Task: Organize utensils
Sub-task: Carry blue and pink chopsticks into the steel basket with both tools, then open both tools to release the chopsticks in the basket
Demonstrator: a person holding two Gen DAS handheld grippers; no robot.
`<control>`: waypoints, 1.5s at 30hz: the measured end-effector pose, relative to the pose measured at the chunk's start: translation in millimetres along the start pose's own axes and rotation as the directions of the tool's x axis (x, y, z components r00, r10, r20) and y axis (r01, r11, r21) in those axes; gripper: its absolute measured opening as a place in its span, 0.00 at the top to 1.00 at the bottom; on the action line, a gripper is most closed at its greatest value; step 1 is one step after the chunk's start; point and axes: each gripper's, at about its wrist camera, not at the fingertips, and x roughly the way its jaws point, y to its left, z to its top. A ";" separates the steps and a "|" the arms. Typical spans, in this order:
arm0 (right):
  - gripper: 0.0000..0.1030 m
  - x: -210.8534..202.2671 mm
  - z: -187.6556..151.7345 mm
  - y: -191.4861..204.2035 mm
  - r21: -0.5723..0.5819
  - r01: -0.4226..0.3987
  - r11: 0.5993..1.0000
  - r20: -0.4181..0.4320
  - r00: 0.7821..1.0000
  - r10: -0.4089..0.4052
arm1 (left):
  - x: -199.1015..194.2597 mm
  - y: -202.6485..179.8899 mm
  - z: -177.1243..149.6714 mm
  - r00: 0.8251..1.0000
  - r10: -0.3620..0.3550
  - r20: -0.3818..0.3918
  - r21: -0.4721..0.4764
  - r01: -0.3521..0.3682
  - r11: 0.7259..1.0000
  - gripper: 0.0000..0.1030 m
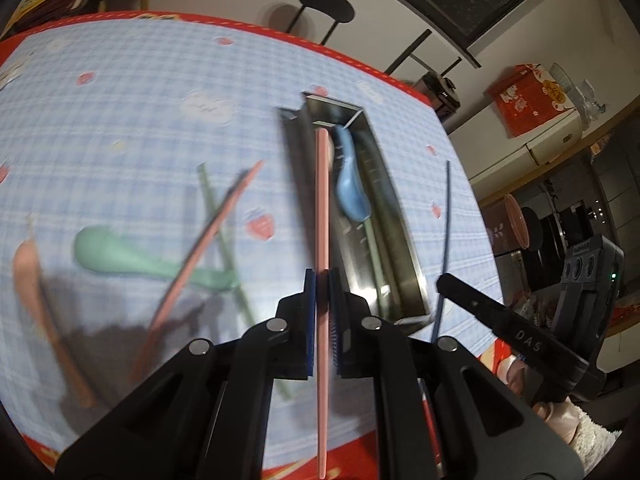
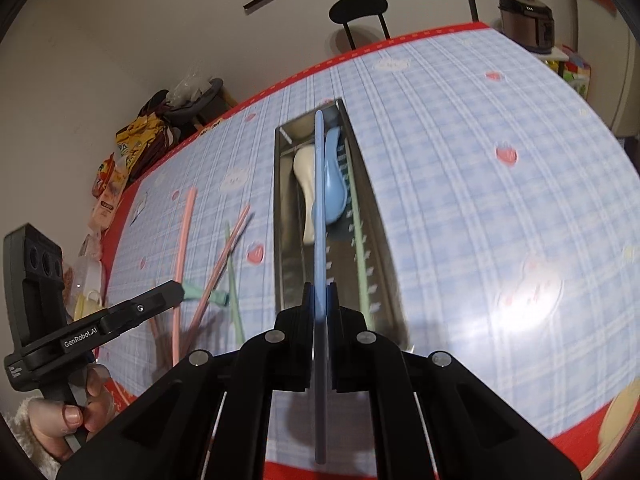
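My left gripper (image 1: 322, 280) is shut on a pink chopstick (image 1: 322, 200) and holds it over the left side of the metal tray (image 1: 416, 276). My right gripper (image 2: 320, 292) is shut on a blue chopstick (image 2: 319, 200) above the same tray (image 2: 280, 216). In the tray lie a blue spoon (image 2: 334, 184), a cream spoon (image 2: 306, 184) and a green chopstick (image 2: 362, 264). On the cloth left of the tray lie a green spoon (image 1: 120, 256), a second pink chopstick (image 1: 200, 256), a green chopstick (image 1: 224, 232) and a pink spoon (image 1: 36, 304).
The table wears a blue checked cloth (image 1: 120, 120) with a red border. A black chair (image 1: 326, 10) stands at the far edge. The other gripper (image 1: 520, 332) shows at the right in the left wrist view, with the blue chopstick (image 1: 445, 236).
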 end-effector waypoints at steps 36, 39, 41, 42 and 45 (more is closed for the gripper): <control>0.93 75.3 52.6 -16.1 -0.084 0.061 0.995 -0.103 0.992 -0.070 | 119.2 -31.4 73.2 0.997 -0.008 -0.080 -0.082 0.001 0.997 0.90; 0.93 74.9 53.2 -15.1 -0.089 0.064 0.994 -0.102 0.992 -0.073 | 122.3 -31.3 72.3 0.997 0.003 -0.077 -0.078 -0.009 0.997 0.91; 0.93 74.3 53.4 -14.7 -0.091 0.067 0.994 -0.102 0.992 -0.076 | 123.9 -31.5 72.1 0.997 0.012 -0.080 -0.075 -0.018 0.997 0.91; 0.93 73.6 53.7 -14.5 -0.089 0.067 0.994 -0.101 0.992 -0.076 | 123.5 -32.0 71.9 0.997 0.018 -0.080 -0.072 -0.024 0.997 0.88; 0.86 67.1 54.5 -13.4 -0.087 0.070 0.994 -0.088 0.993 -0.078 | 116.3 -31.7 72.5 0.997 0.030 -0.067 -0.048 -0.033 0.998 0.74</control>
